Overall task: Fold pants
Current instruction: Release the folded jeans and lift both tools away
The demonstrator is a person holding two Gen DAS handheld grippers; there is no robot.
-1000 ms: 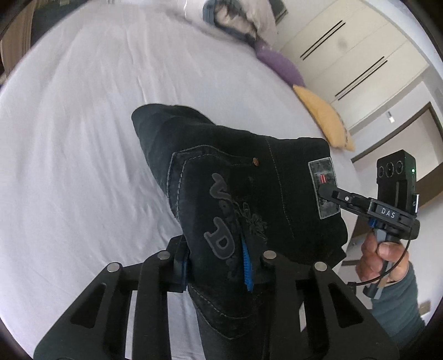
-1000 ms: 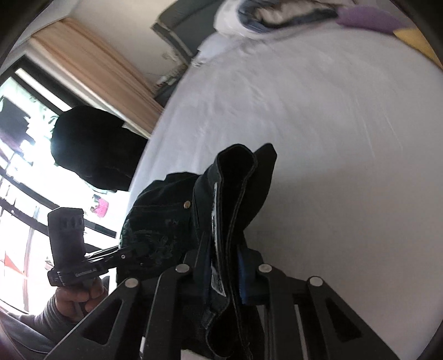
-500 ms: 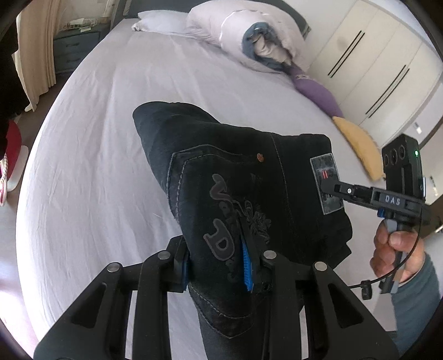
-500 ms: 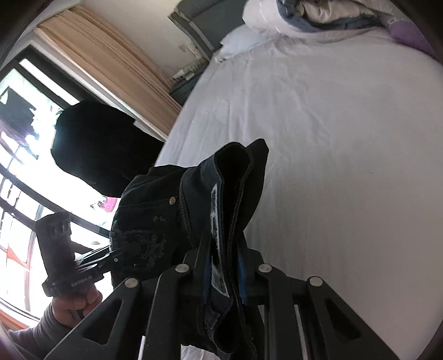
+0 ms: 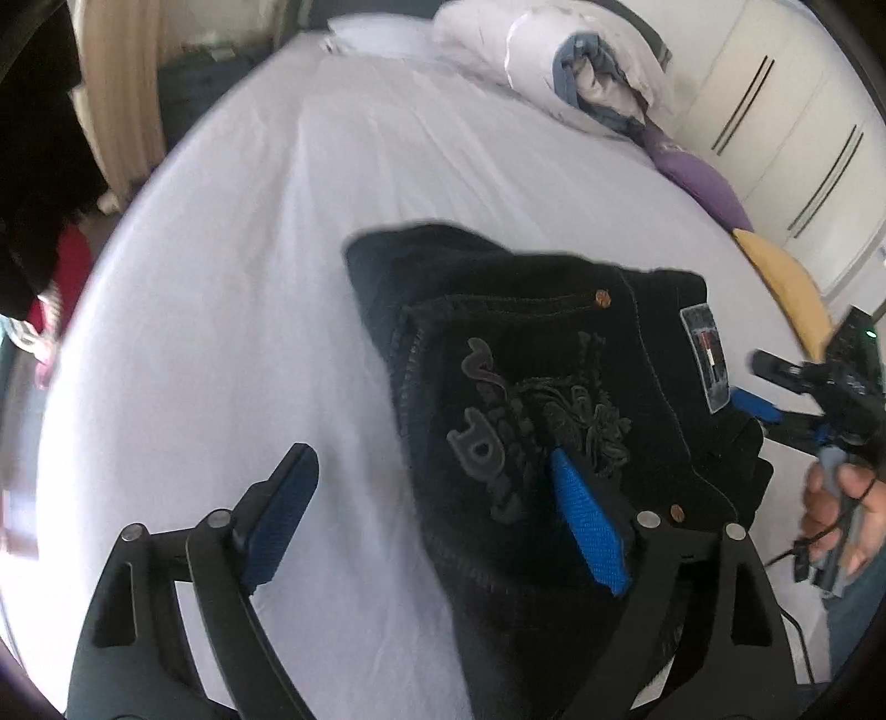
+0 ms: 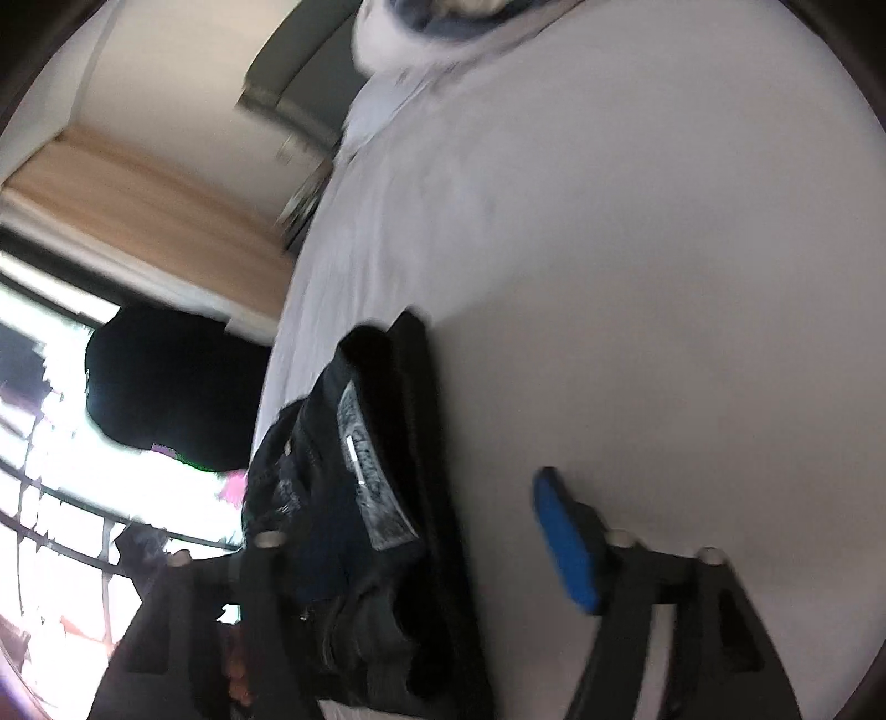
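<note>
On wide white bedsheet (image 5: 232,310), folded black denim pants (image 5: 531,399) lying near its front edge. Left gripper (image 5: 437,498) and right gripper (image 6: 421,531) both spread wide, holding nothing. Probably release step; next, pulling clear without disturbing folds.

A white-sheeted bed (image 5: 232,310) carries folded black jeans (image 5: 531,399) near its right edge. At its far end lie a white pillow (image 5: 382,39), a rolled duvet (image 5: 559,66), a purple cushion (image 5: 703,183) and a yellow cushion (image 5: 786,282).
</note>
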